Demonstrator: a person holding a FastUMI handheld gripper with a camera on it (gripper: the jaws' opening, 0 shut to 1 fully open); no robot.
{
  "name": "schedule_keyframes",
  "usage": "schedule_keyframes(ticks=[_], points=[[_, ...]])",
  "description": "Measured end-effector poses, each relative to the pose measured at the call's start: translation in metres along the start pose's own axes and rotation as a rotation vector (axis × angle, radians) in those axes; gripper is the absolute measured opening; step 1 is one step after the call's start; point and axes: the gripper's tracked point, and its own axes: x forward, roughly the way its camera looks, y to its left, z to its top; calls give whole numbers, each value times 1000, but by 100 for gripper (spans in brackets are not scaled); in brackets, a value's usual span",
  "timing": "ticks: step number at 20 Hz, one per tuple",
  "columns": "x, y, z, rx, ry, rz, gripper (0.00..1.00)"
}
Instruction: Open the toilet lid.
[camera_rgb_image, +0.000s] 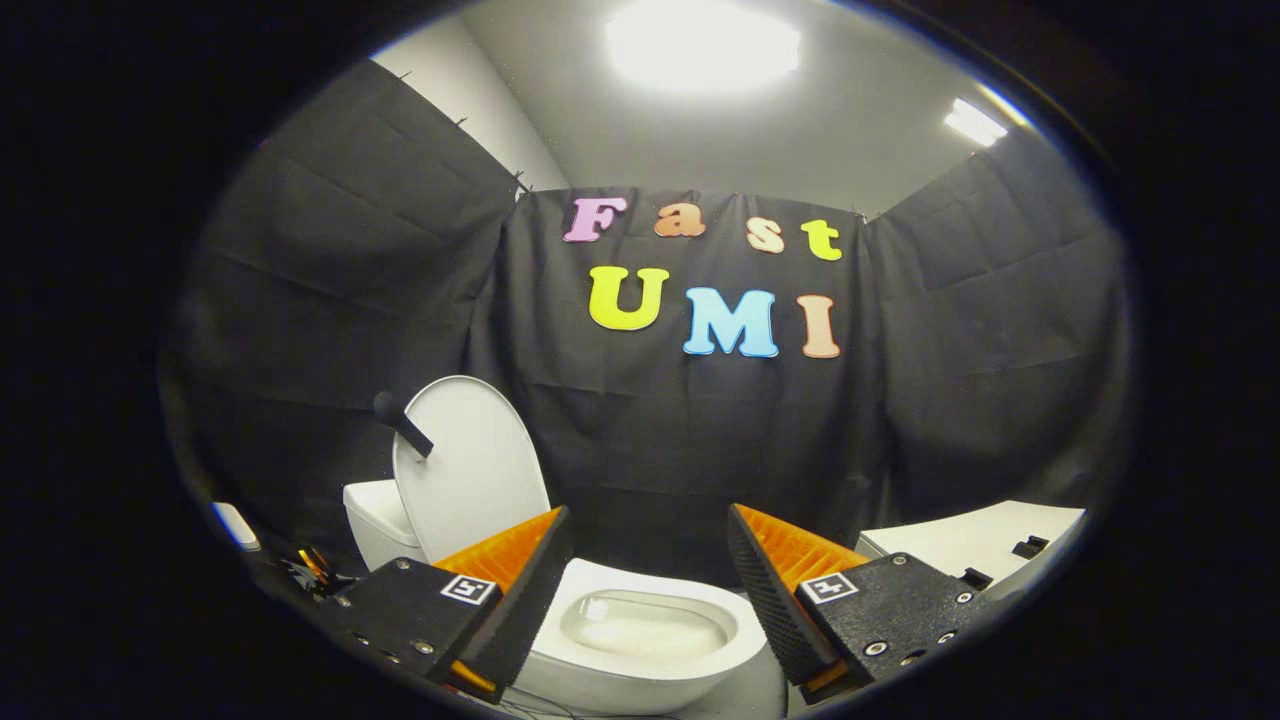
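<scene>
Ahead of the gripper (648, 560), the toilet (640, 650) is seen with its bowl exposed between and just beyond the two fingers, which are spread wide apart and grip nothing. The toilet lid (470, 470) is raised upright against the tank (375, 520). A black knobbed handle (402, 422) is fixed to the lid's upper edge. A white counter (980, 545) is seen beyond the right finger.

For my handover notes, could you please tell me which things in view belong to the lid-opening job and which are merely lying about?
Belonging to the job:
- toilet lid, raised upright
- black knob handle on the lid
- toilet bowl, between and just beyond the fingers
- gripper, open, holding nothing

Lying about:
- white counter beside the toilet
- small black parts on the counter
</scene>
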Motion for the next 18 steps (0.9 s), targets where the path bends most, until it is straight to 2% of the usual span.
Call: schedule_keyframes(ticks=[10,18], points=[[4,-15,-14,77,39,-61,95],[5,-11,-20,79,64,-56,95]])
